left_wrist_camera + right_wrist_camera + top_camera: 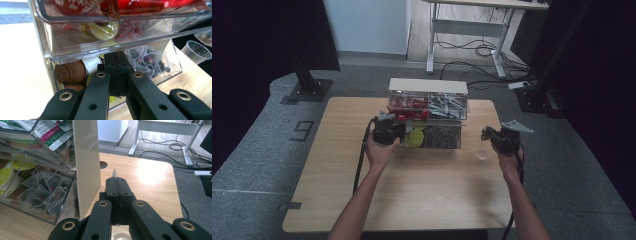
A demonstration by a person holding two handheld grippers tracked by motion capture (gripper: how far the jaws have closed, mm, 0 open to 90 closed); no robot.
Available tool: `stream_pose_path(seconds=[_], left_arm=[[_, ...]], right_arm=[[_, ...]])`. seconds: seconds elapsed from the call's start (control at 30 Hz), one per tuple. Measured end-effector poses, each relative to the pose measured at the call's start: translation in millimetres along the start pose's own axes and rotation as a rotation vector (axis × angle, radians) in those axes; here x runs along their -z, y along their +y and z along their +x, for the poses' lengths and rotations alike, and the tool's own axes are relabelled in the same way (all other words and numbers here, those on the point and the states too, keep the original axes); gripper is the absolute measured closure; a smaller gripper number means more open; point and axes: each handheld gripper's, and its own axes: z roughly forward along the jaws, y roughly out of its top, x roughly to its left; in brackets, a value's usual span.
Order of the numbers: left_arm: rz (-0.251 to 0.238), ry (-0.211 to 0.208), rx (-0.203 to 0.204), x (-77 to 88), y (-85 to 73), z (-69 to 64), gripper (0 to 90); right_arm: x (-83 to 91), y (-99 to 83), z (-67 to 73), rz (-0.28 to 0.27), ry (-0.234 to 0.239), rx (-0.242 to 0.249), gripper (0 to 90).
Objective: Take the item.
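Pale wood table (pixel 422 200) spreads under both forearms, which come in from six o'clock. The left gripper (pixel 396 132) has its jaws pressed together, tips pushed at the lower tier of the clear storage box (pixel 428 86) that stands at twelve o'clock on the table, probably to nudge or steady that tier rather than pick anything. The right gripper (pixel 486 134), out at three o'clock, also has its jaws together, and a pale sliver (pixel 114 173) pokes up from between the tips, seemingly pinched there. What it is I cannot tell. Just at five o'clock of that gripper sits a small clear cup (pixel 482 154), kept apart from the box, likely ready to receive something. The high view gives the layout but blurs the contents. The left gripper view looks along its closed jaws and shows brown coffee capsules (pixel 71 72) at nine o'clock of the tips and mesh tea bags (pixel 150 62) at three o'clock, with red packets (pixel 142 3) in the tier above. The right gripper view shows the box's cream side wall (pixel 86 167) at ten o'clock of the jaws, and printed sachets (pixel 51 136) beyond it. Farther off, past the table's twelve o'clock edge, lie grey floor, a desk frame (pixel 462 27) and loose cables (pixel 482 50).
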Motion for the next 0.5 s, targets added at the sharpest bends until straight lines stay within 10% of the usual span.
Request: stream_pose_path(seconds=[0.5], left_arm=[[0.004, -0.002, -0.005, -0.7, -0.6, -0.2, 89.8]], right_arm=[[-3.0, -1.1, -11.0, 0.016, -0.024, -0.014, 87.6]])
